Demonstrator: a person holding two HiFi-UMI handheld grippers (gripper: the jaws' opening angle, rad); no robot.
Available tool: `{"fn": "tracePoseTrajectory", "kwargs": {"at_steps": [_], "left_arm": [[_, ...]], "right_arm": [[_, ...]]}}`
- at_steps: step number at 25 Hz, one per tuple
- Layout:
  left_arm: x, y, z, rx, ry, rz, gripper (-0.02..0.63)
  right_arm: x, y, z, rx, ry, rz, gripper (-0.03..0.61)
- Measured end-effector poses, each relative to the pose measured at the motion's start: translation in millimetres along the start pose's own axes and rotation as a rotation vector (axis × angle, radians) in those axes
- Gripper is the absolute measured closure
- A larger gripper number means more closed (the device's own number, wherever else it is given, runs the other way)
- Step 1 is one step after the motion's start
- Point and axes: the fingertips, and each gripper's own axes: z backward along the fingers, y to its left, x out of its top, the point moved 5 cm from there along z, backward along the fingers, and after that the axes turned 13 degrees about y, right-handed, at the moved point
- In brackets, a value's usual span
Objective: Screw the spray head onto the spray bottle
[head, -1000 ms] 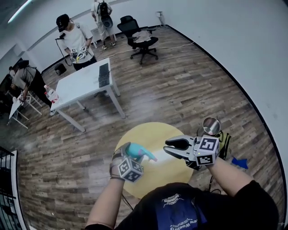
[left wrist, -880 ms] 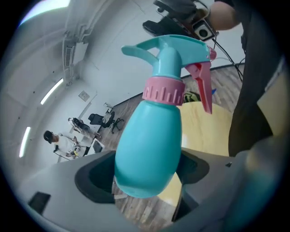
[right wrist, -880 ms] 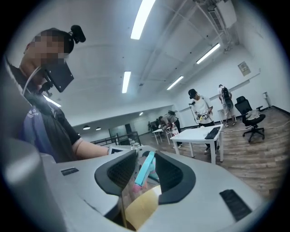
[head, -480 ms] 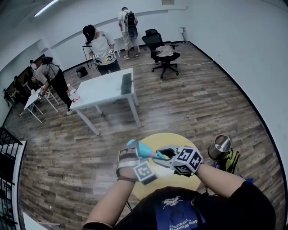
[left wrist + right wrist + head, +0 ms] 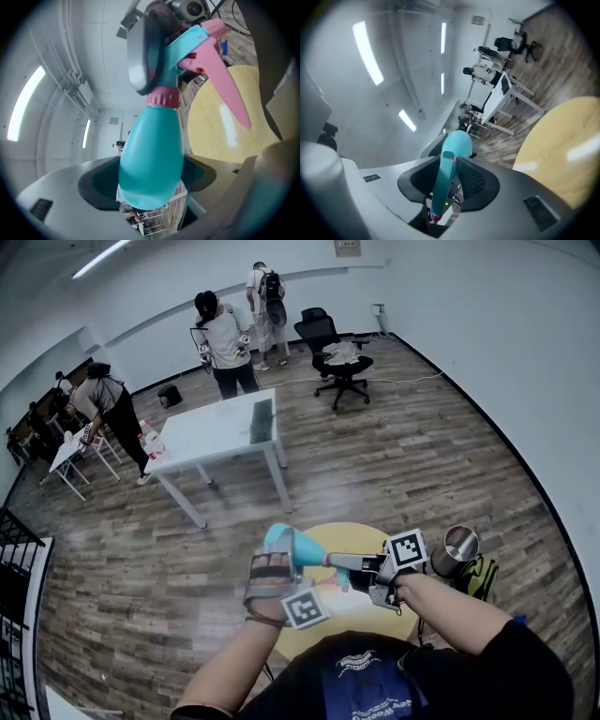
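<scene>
The left gripper (image 5: 150,180) held the bottle (image 5: 152,145). Its jaws stood wide, one on each side of the fat blue body, and both pressed on it. The right gripper (image 5: 446,180) had the spray head (image 5: 192,40). Its jaws had just been opening a bit. The thin blue top of the head sat between them, and both pads touched it.

The head sat on the neck of the bottle, with a pink ring (image 5: 163,97) where the two met. I could not tell how tight the ring was. A long pink trigger (image 5: 225,89) stuck out from the head.

In the head view, the bottle was up in the air over a round yellow table (image 5: 361,535). It lay on its side between the two grippers, with the head end toward the right one.

A shiny cup (image 5: 459,545) stood past the right edge of the yellow table, and a green bag (image 5: 483,573) lay just beside it. Far back in the room were a white table (image 5: 216,432), a black chair (image 5: 336,343) and some people.
</scene>
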Motion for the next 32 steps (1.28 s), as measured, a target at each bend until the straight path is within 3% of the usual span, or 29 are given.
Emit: {"fn": "tracePoseTrajectory", "kwargs": {"at_steps": [1,4,7,9,11,14,16,23,26,28,32], "left_arm": [[0,-1,-1,-0.014,-0.002,0.004,0.204],[-3,-10,-8,-0.115,0.008,0.022,0.202],[-12,-18,-14,-0.192,0.027,0.045,0.202],[-17,-19,-16,-0.217,0.041,0.052,0.202],[-23,-18,-20,-0.246,0.048,0.066,0.202],[-29,-19,-27,-0.291,0.055,0.083,0.202],[-31,-22,-32,-0.310,0.056,0.085,0.202],[-23,-35,-41,-0.410,0.054,0.055,0.202],[-12,-43,-35,-0.463,0.020,0.053,0.201],[-8,-46,-31,-0.507,-0.014,0.053,0.201],[-10,-47,-24,-0.580,-0.069,0.052,0.202]], "right_arm": [[0,-1,1,0.026,-0.016,-0.023,0.431],[3,1,1,-0.043,-0.026,0.047,0.425],[8,8,9,-0.084,-0.046,0.123,0.289],[14,20,19,-0.141,-0.035,0.295,0.206],[14,37,22,-0.227,0.027,0.572,0.206],[-3,43,16,-0.371,0.205,0.992,0.206],[-16,36,11,-0.436,0.300,1.163,0.206],[-28,4,0,-0.648,0.440,1.538,0.206],[-35,-4,-1,-0.689,0.477,1.645,0.207],[-38,0,-4,-0.692,0.484,1.698,0.260],[-34,9,-5,-0.686,0.442,1.741,0.425]]}}
